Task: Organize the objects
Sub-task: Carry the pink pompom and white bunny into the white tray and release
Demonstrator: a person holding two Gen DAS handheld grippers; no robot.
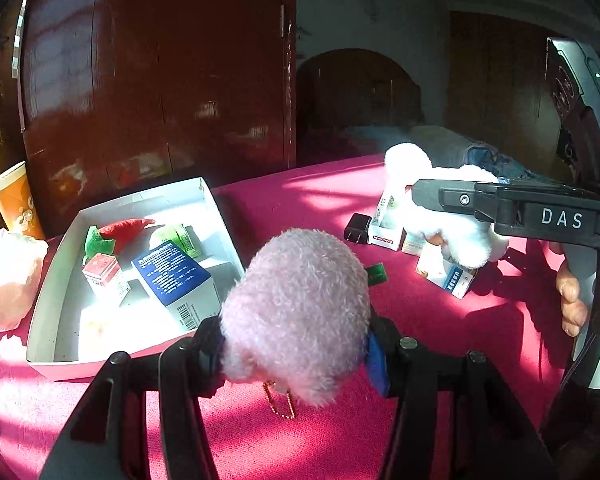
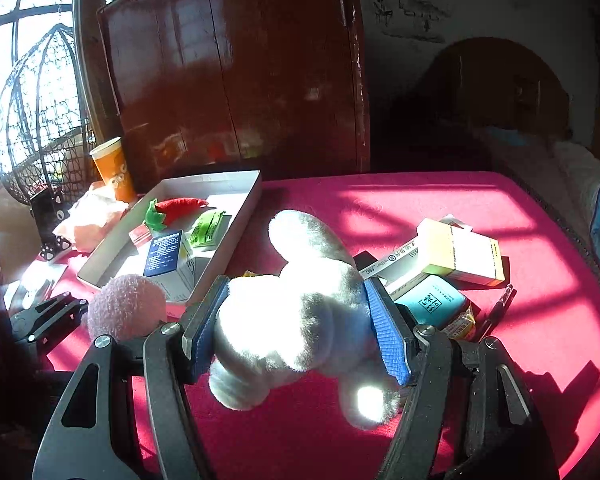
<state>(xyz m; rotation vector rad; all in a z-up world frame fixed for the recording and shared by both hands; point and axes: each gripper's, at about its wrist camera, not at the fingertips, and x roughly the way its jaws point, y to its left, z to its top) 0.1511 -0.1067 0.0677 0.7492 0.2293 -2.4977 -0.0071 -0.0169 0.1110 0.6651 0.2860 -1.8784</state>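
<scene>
Both grippers are loaded. The left gripper [image 1: 300, 356] is clamped on a pink plush ball [image 1: 298, 312], lifted off the red tablecloth [image 1: 440, 336] just beside the near right corner of the white tray [image 1: 44, 300], so the tray looks like its destination. The right gripper [image 2: 300, 328] squeezes a white plush toy [image 2: 296, 312] between its blue pads [image 2: 388, 336], held above the heap of small boxes [image 2: 460, 256] toward the cloth's right edge, which suggests it was picked from there.

The tray already holds a blue box [image 1: 172, 270], a small red tin [image 1: 102, 276], a green sachet [image 1: 180, 238] and a felt strawberry [image 1: 120, 232], so sorting seems partway done.

Readable writing is scarce: "DAS" stands on the right gripper's arm, and the blue box carries a barcode; its print is too small to read
</scene>
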